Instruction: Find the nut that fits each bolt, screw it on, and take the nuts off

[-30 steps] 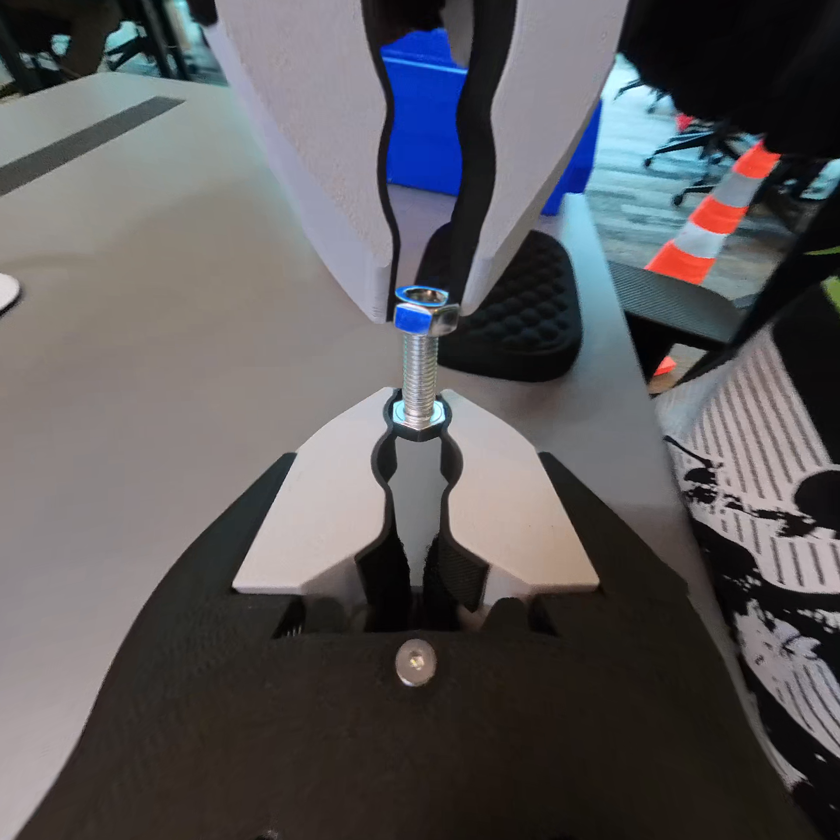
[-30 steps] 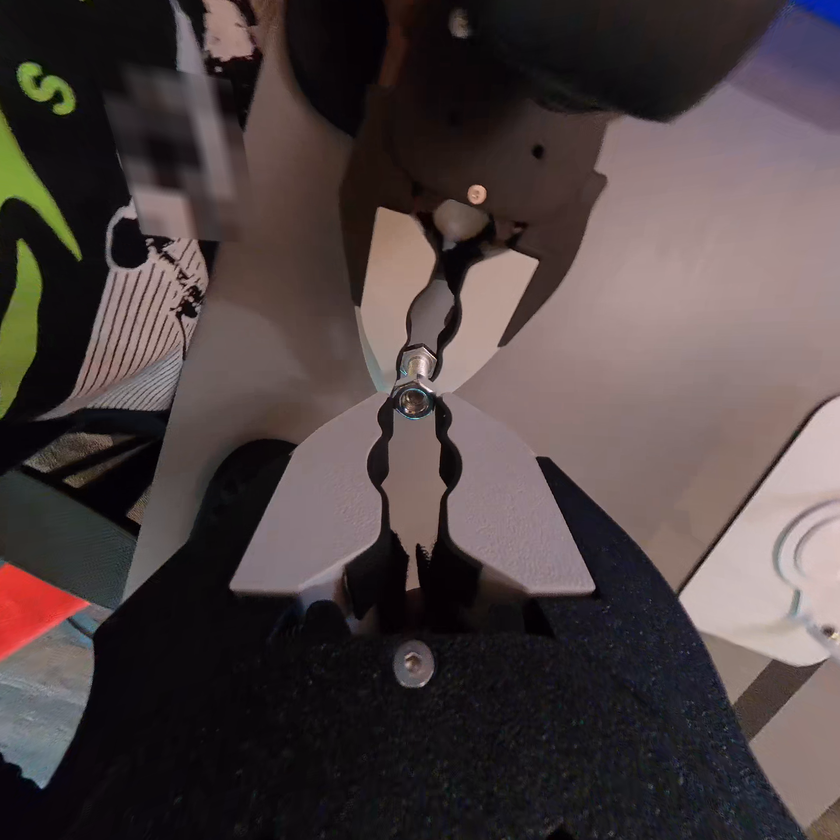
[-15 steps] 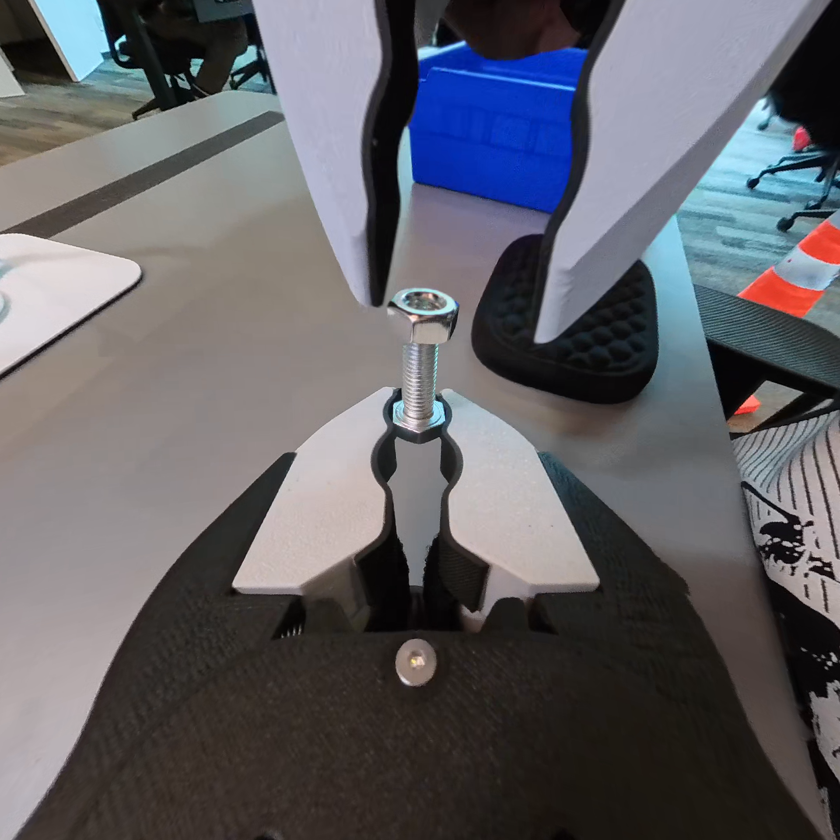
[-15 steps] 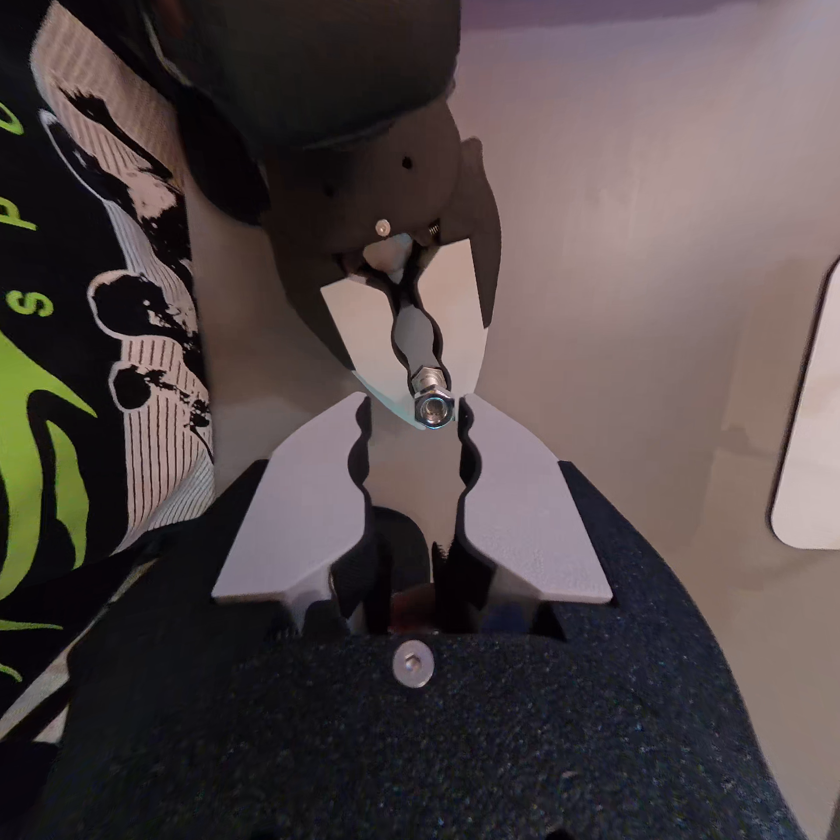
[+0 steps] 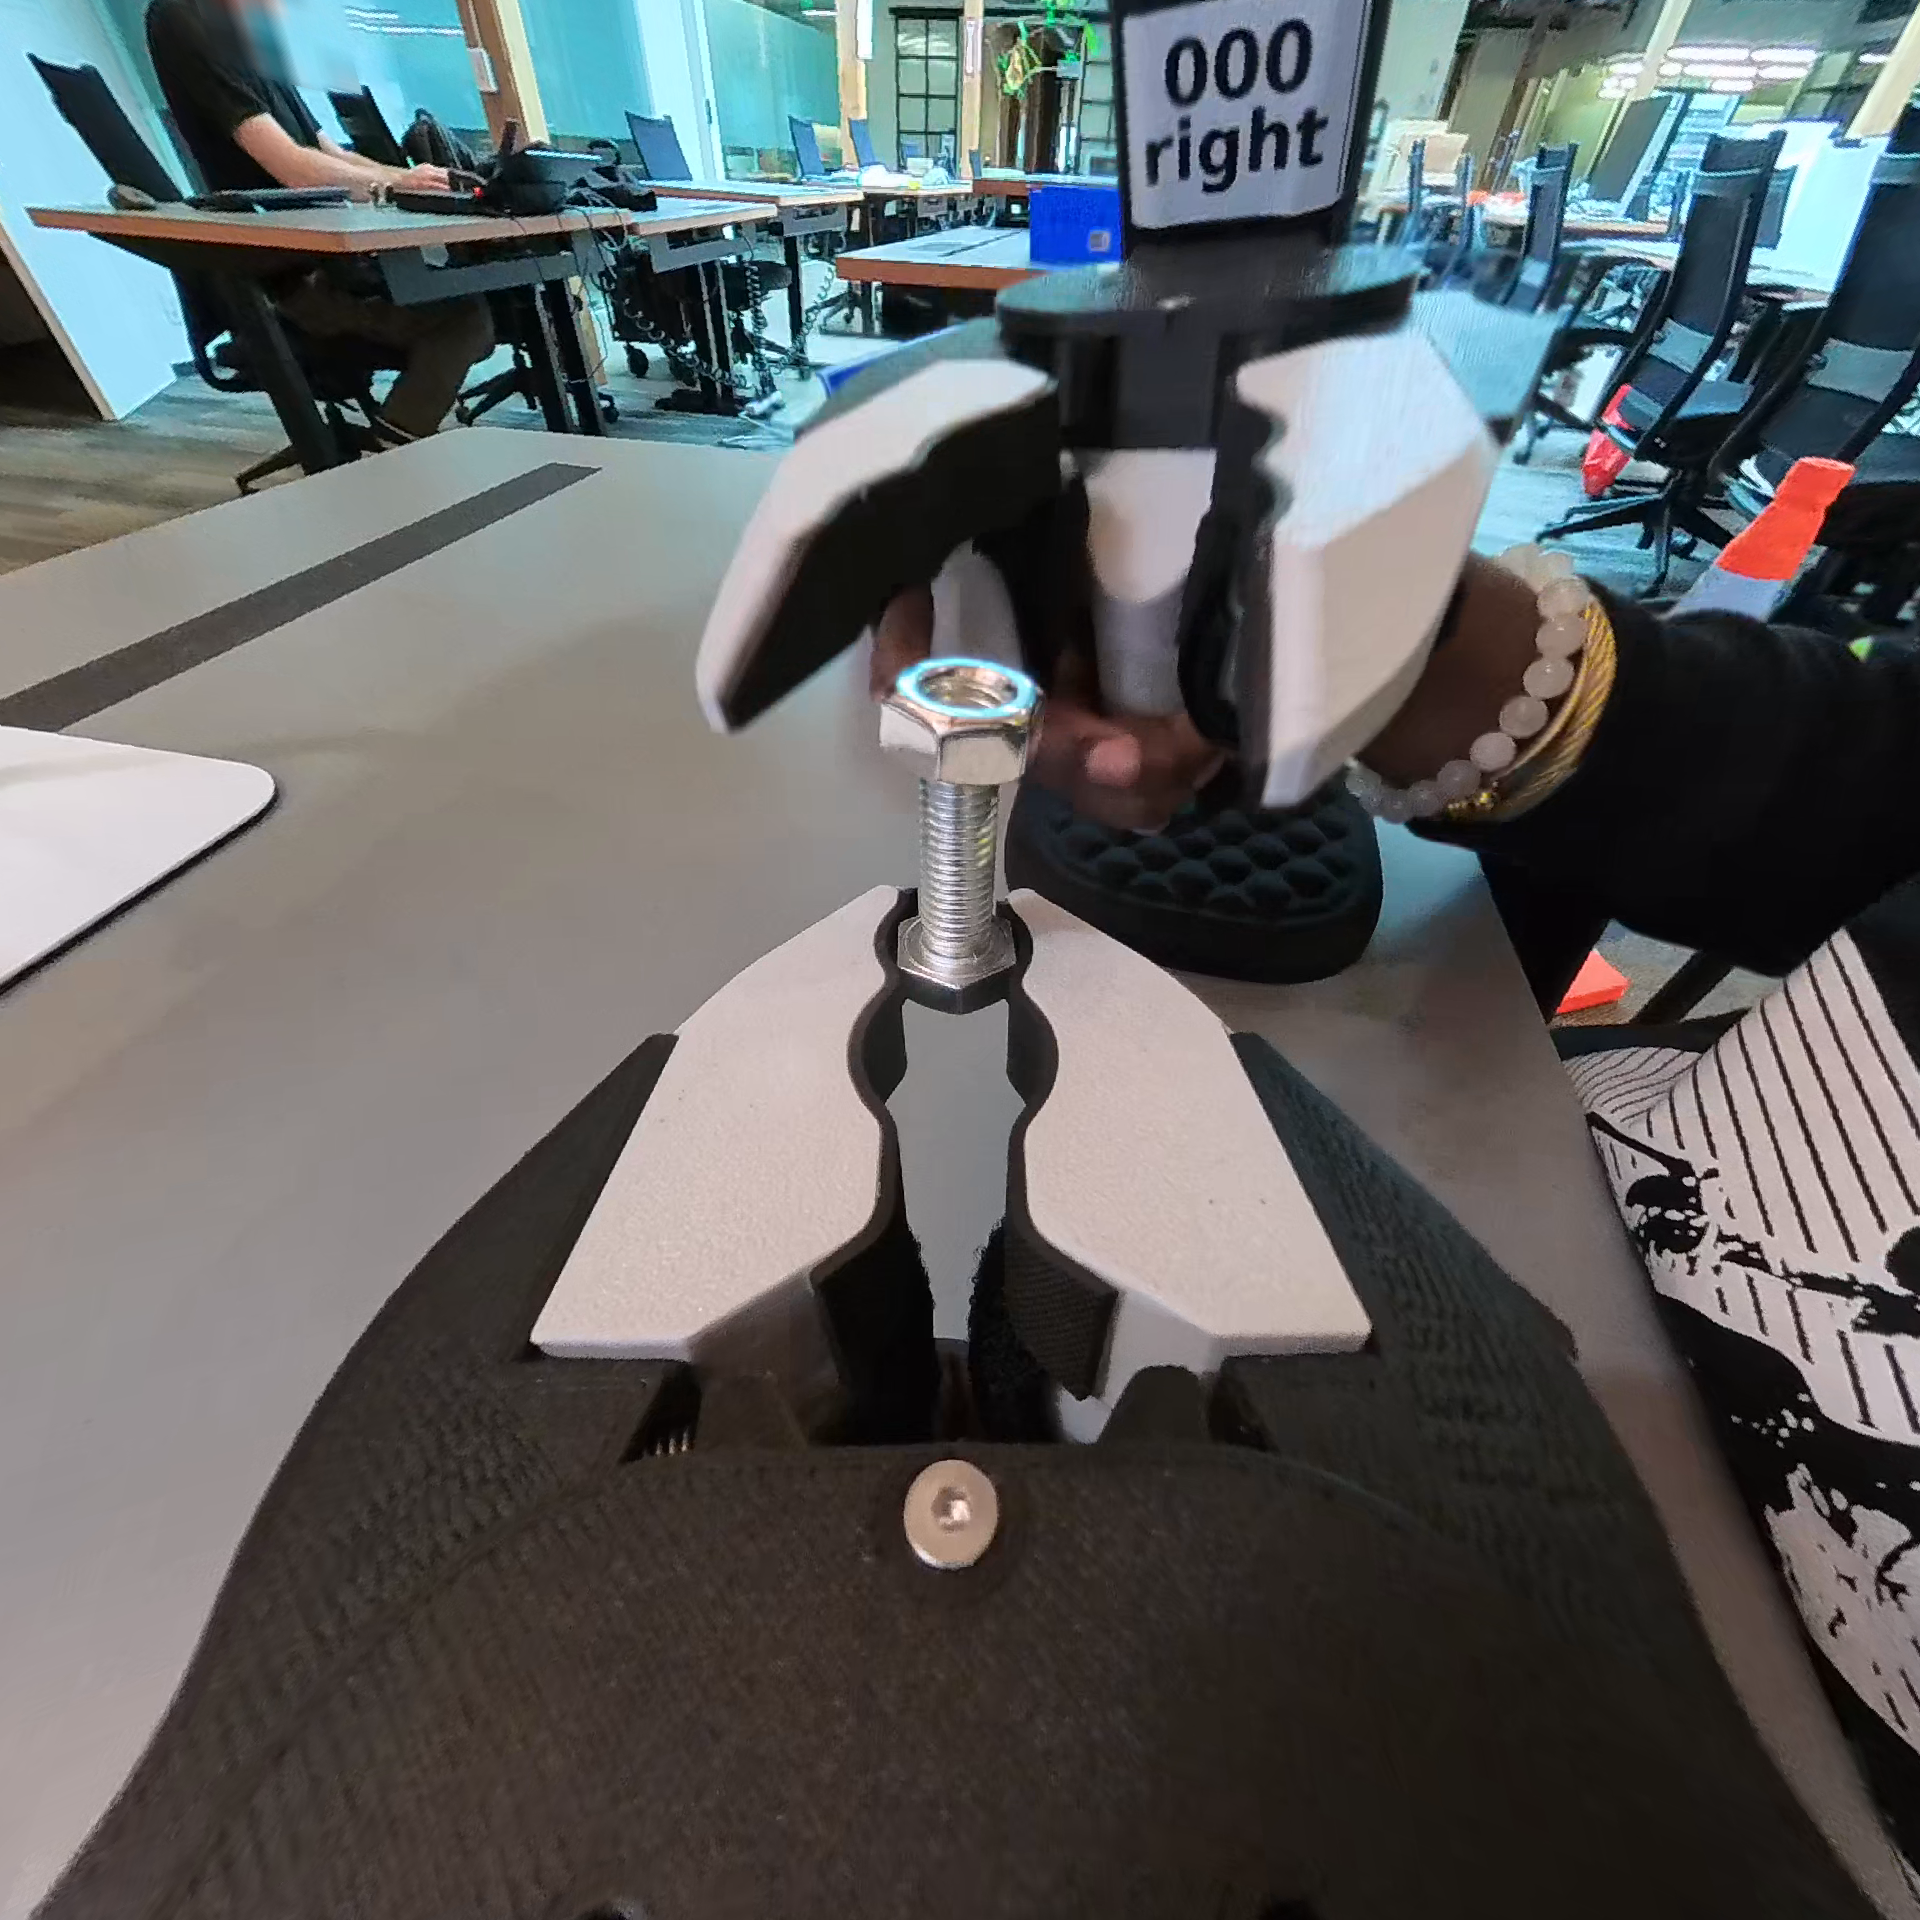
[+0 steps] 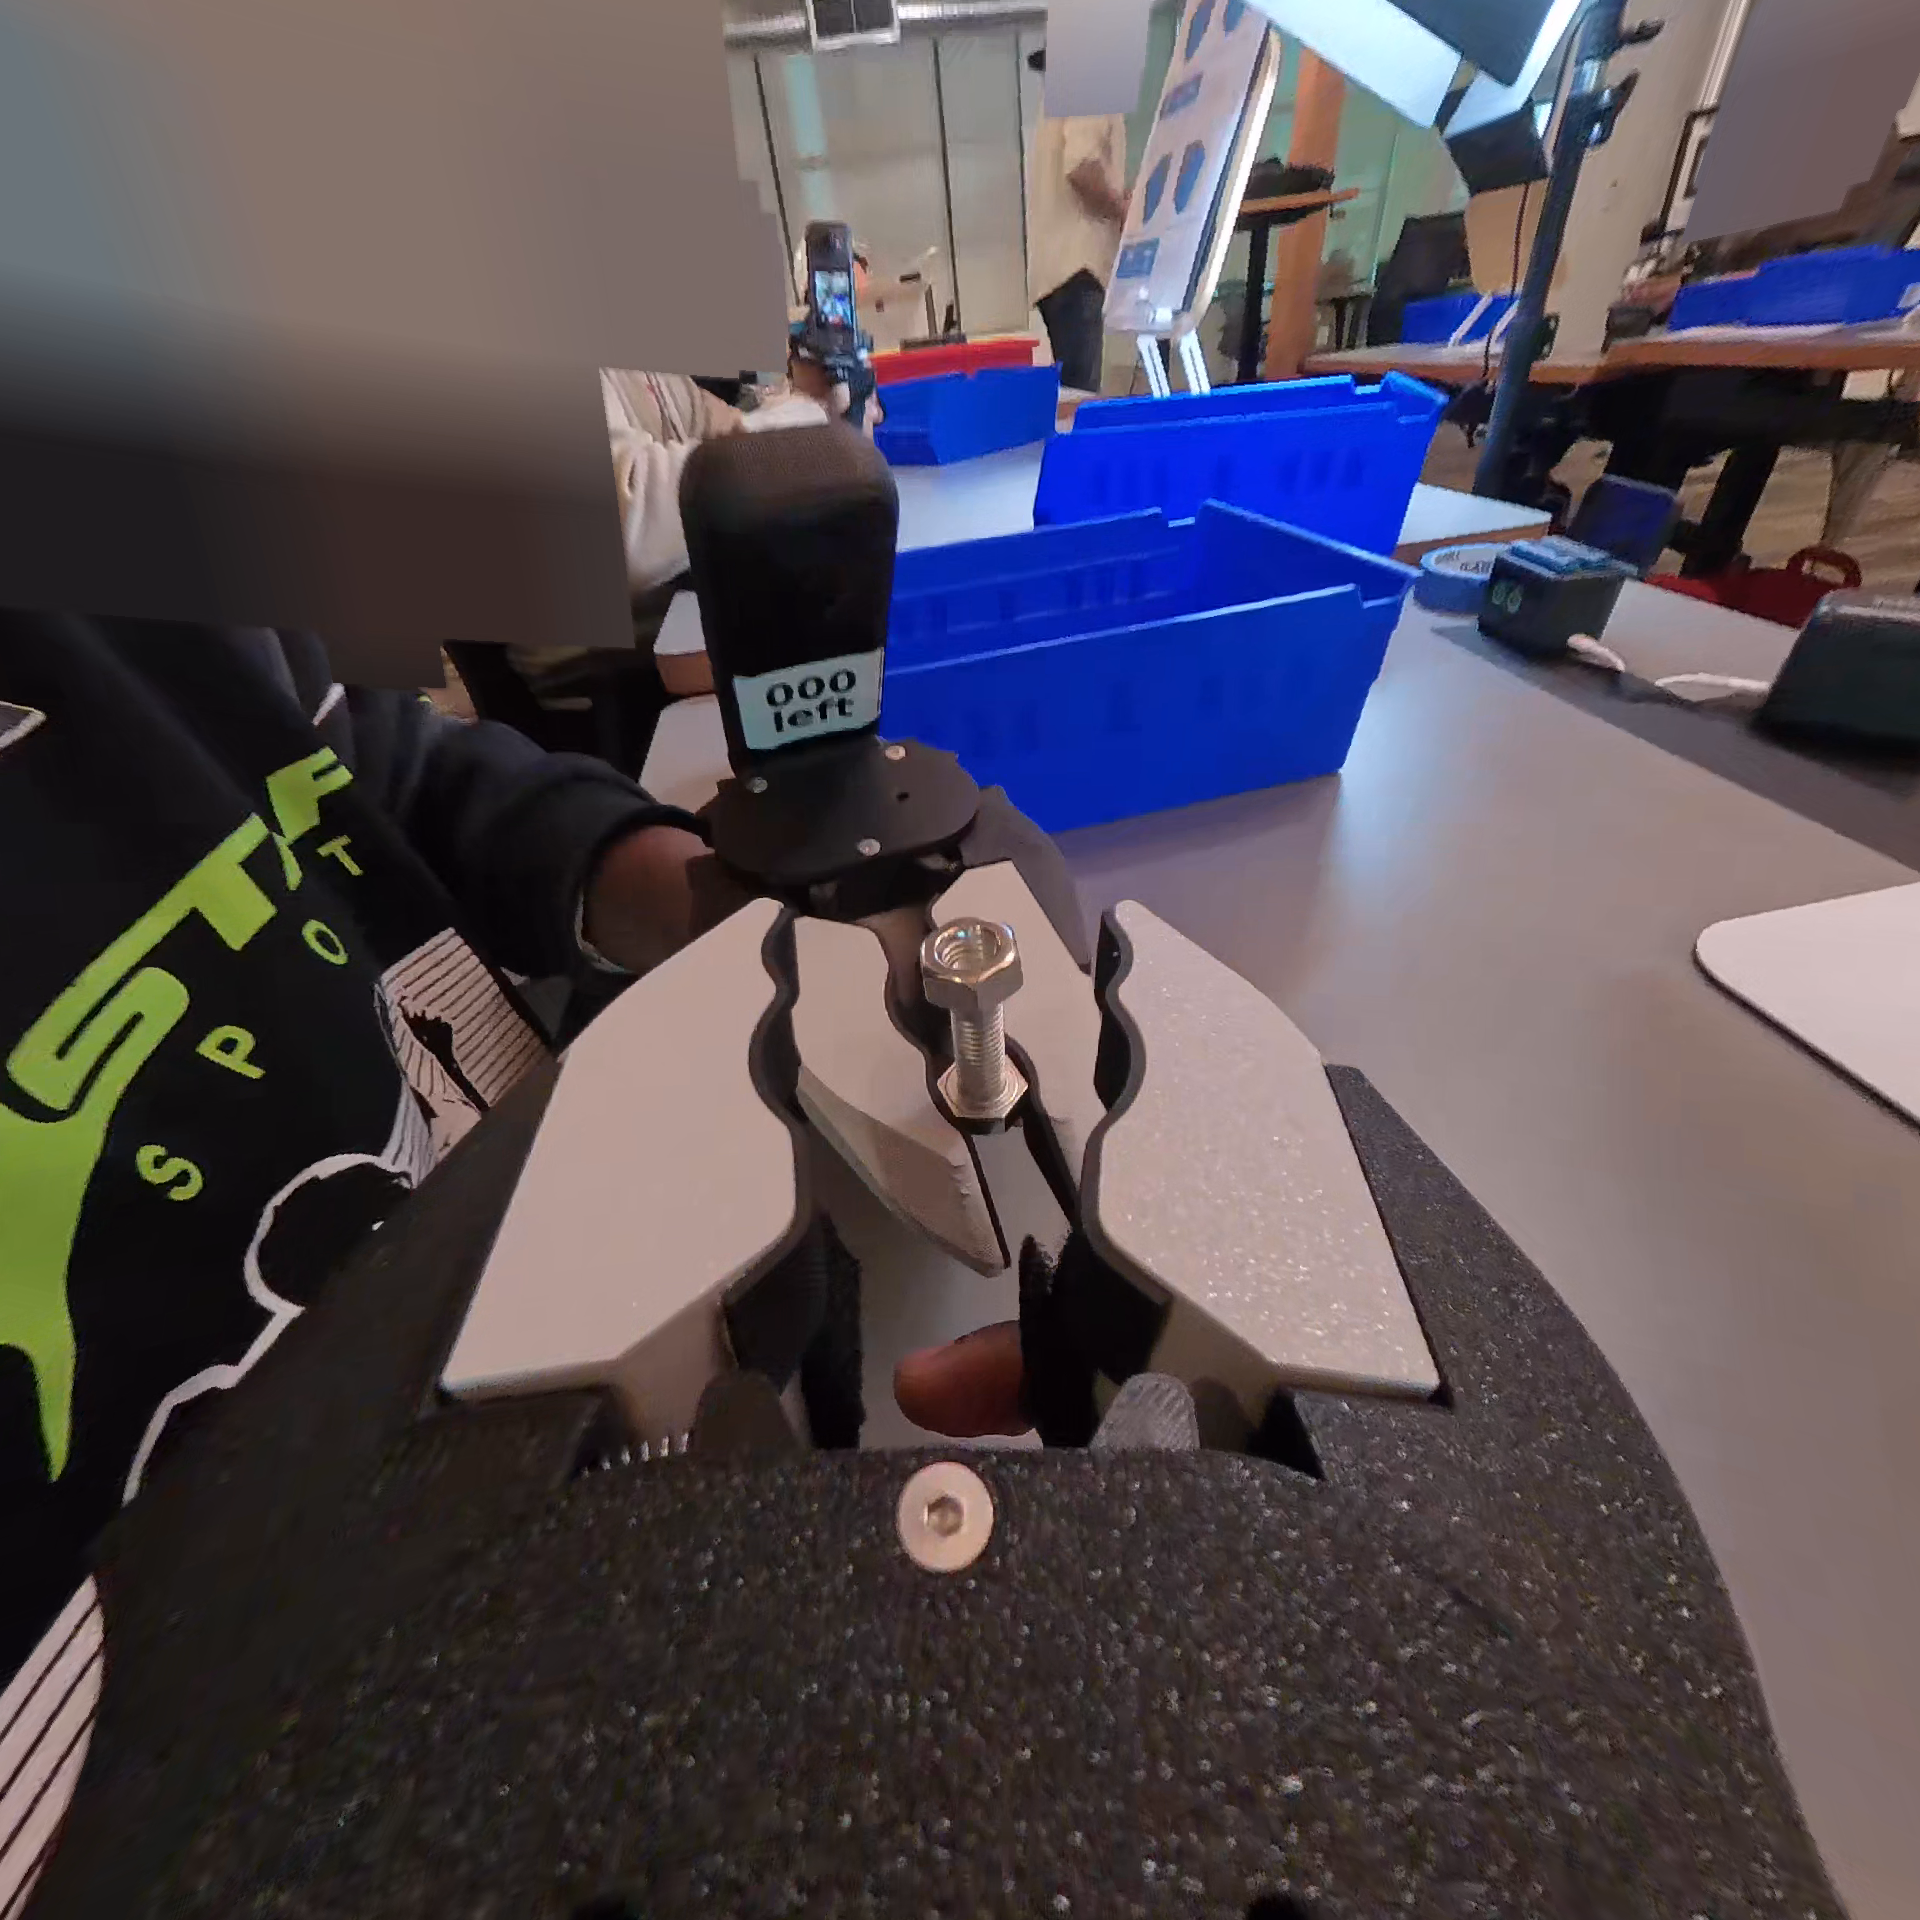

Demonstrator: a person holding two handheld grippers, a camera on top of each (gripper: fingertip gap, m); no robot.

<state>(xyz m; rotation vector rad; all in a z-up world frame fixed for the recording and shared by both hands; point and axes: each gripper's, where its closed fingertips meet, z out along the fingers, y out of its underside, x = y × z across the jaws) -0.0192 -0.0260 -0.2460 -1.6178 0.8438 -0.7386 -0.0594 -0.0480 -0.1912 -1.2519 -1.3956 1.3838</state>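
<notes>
My left gripper point(image 5: 954, 940) is shut on the hex head of a silver bolt point(image 5: 958, 842) and holds it upright above the grey table point(image 5: 436, 935). A silver nut point(image 5: 961, 717) sits at the top end of the bolt's thread. My right gripper point(image 6: 945, 925) is open, level with the nut point(image 6: 971, 961), which lies between its fingertips without touching them. In the left wrist view the right gripper point(image 5: 1008, 748) shows just behind the nut, held by a hand. The left gripper point(image 6: 982, 1101) and bolt point(image 6: 977, 1039) also show in the right wrist view.
A black dimpled pad point(image 5: 1205, 894) lies behind the bolt near the table's right edge. A white mat point(image 5: 94, 821) lies at the left. Blue bins point(image 6: 1132, 665) stand at the back of the table. The person's torso point(image 6: 187, 987) is close beside the grippers. The tips of one gripper are about 6 centimeters away from the tips of the other.
My right gripper has opened and let go of the nut, then swung from above the bolt to level with it. My left gripper still holds the bolt.
</notes>
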